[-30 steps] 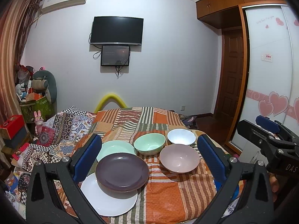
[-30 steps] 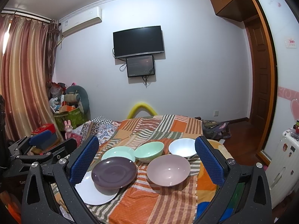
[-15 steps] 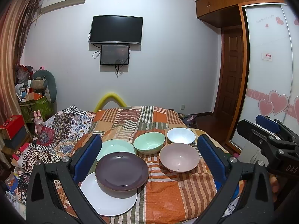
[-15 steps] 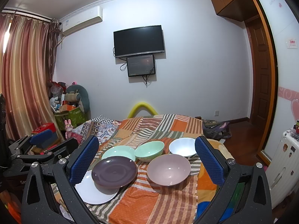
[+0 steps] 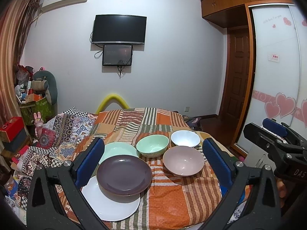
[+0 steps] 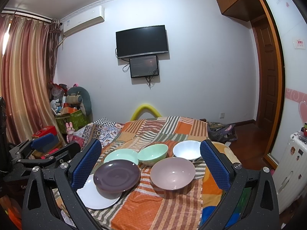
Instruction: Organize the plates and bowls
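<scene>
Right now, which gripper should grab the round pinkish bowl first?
Probably the right gripper. In its view the round pinkish bowl sits between its open blue pads, near centre. The left gripper is open too, but has the dark purple plate nearest; the bowl lies off to its right.

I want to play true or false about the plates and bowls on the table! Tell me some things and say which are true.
1. The purple plate lies partly on top of the white plate. True.
2. The green bowl is stacked inside the white bowl. False: they sit side by side, each on the striped cloth.
3. The left gripper is open and holds nothing. True.
4. The right gripper is squeezing the pink bowl. False: it is open and empty, and the bowl rests on the cloth.
5. There are three bowls. True: green, white and pink.
</scene>
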`<state>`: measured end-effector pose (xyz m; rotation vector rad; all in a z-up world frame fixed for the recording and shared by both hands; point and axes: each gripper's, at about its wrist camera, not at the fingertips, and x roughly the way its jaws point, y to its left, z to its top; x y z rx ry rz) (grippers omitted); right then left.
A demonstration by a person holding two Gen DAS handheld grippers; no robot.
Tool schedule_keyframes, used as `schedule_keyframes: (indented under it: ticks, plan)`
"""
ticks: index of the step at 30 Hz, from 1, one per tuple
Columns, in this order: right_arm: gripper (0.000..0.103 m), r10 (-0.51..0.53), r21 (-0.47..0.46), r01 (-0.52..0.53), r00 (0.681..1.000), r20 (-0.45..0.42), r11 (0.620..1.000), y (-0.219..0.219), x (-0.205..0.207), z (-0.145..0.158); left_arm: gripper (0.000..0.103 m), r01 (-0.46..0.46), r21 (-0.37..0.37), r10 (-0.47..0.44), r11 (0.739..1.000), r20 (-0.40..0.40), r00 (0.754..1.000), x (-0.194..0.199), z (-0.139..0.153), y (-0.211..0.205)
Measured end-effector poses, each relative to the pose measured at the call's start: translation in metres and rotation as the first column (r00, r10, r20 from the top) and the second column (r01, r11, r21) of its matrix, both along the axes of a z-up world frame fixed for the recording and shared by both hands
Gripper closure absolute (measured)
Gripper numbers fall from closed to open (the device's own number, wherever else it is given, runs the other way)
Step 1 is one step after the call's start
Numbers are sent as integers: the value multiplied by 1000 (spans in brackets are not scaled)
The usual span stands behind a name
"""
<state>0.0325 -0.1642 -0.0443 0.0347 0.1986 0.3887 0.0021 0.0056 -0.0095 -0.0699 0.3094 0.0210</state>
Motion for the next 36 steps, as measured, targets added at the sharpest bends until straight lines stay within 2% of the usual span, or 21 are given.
schedule_keyframes:
  ticks: [18,30,36]
  plan:
    - [1,6,-4,-6,1000,-21,1000,0,8,-7,0,5,-6,-5,1000,-20,1000,6,0,2]
    - [1,46,-31,-50,992,-115,998,18,38,-22,0,-10,-33,5,999,-131,991,39,-23,39]
    - [1,79,-58,-91,980,-184,994,34,57,-35,0,-78,-30,70,997,-205,976,59,-48,73]
